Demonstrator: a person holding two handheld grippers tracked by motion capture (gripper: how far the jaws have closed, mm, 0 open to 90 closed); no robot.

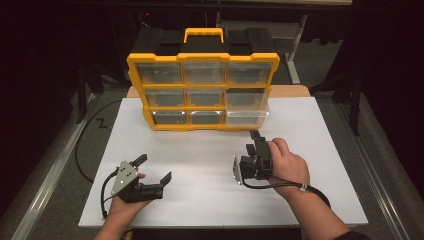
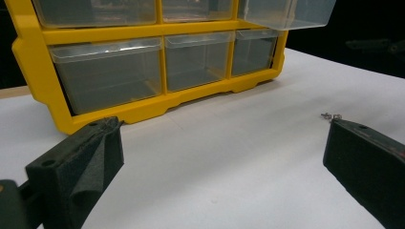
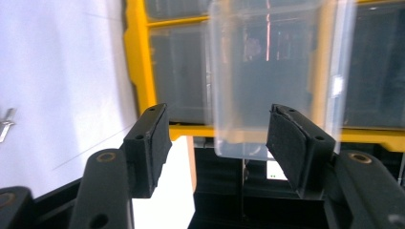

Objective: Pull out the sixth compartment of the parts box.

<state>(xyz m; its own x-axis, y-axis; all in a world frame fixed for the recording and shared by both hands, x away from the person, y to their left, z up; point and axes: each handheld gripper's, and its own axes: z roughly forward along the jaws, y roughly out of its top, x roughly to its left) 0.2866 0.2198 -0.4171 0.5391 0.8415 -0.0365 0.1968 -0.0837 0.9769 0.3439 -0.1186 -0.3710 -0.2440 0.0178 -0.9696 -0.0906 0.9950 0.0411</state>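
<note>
In front of the yellow organiser [image 1: 202, 90], whose middle-right clear drawer [image 1: 246, 114] stands pulled out, the right gripper [image 1: 256, 136] hangs with jaws apart and empty just short of it, the left gripper [image 1: 155, 169] rests wide open on the table [image 1: 200, 165]; apparently next comes reaching the drawer's front squarely.

White table [image 1: 210, 165] under both grippers; small metal bits [image 2: 331, 116] lie on it just beside left gripper's right-hand jaw tip.
</note>
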